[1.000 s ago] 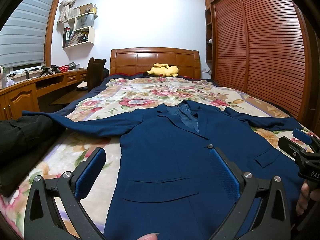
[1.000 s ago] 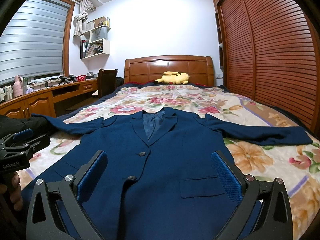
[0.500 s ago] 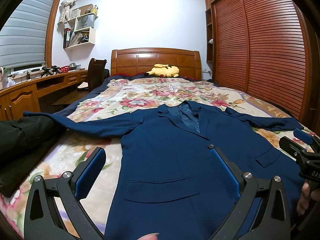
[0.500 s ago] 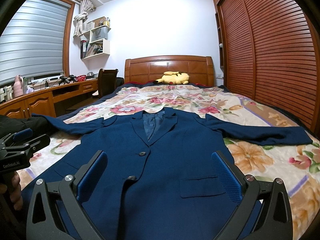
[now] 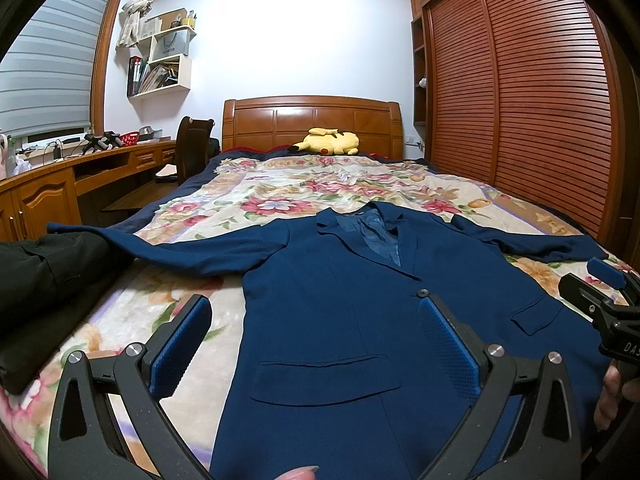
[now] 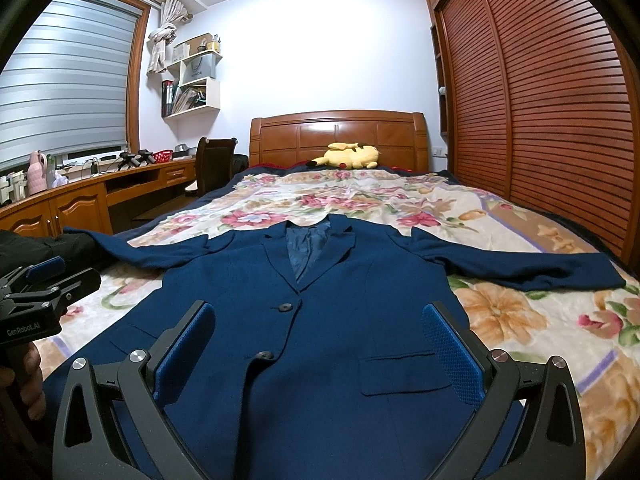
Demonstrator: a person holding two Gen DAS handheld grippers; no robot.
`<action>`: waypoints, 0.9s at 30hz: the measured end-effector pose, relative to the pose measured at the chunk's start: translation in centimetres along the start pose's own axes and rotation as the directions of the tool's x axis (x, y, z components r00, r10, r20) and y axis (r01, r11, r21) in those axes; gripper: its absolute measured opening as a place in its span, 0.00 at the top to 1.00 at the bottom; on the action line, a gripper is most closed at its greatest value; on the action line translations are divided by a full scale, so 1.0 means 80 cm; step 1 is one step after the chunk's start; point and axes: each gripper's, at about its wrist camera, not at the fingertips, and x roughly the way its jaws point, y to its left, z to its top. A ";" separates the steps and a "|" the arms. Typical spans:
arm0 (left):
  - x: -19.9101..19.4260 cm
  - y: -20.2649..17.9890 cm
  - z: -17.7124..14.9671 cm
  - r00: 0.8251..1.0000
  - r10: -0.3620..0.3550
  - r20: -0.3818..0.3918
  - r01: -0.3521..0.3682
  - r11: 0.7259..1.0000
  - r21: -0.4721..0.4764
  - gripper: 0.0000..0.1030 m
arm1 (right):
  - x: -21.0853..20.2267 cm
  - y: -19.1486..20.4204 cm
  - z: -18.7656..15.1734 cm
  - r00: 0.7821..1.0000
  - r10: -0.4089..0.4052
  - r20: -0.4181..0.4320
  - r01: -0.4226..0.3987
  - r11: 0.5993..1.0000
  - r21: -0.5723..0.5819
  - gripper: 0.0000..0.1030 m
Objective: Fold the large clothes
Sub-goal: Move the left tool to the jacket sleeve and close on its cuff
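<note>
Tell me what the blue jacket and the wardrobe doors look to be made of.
Blue jacket: matte woven suit cloth, probably wool or a blend, with a shinier lining showing at the collar. Wardrobe doors: reddish-brown wood or wood veneer, horizontally slatted, with a slight sheen.

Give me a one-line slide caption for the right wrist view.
Open right gripper above a navy blazer laid flat, sleeves spread, on a floral bedspread.

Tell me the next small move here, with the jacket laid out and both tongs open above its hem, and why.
Probably take the right tongs out to the right sleeve and close on its cuff, ready to fold it across the chest. The blue jacket lies flat, face up, buttoned, both sleeves spread wide on the floral blanket; the left tongs are open too, holding nothing.
</note>
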 end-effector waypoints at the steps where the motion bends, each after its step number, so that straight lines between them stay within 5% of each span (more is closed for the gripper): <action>1: 0.000 0.000 0.000 1.000 0.000 0.000 0.000 1.000 0.000 0.00 | 0.000 0.000 0.000 1.000 0.001 0.000 -0.001 1.000 0.000 0.00; 27: 0.010 0.097 0.016 0.995 0.042 -0.089 -0.045 0.998 -0.039 0.00 | 0.031 0.028 0.015 0.988 0.133 -0.080 -0.136 0.990 -0.035 0.00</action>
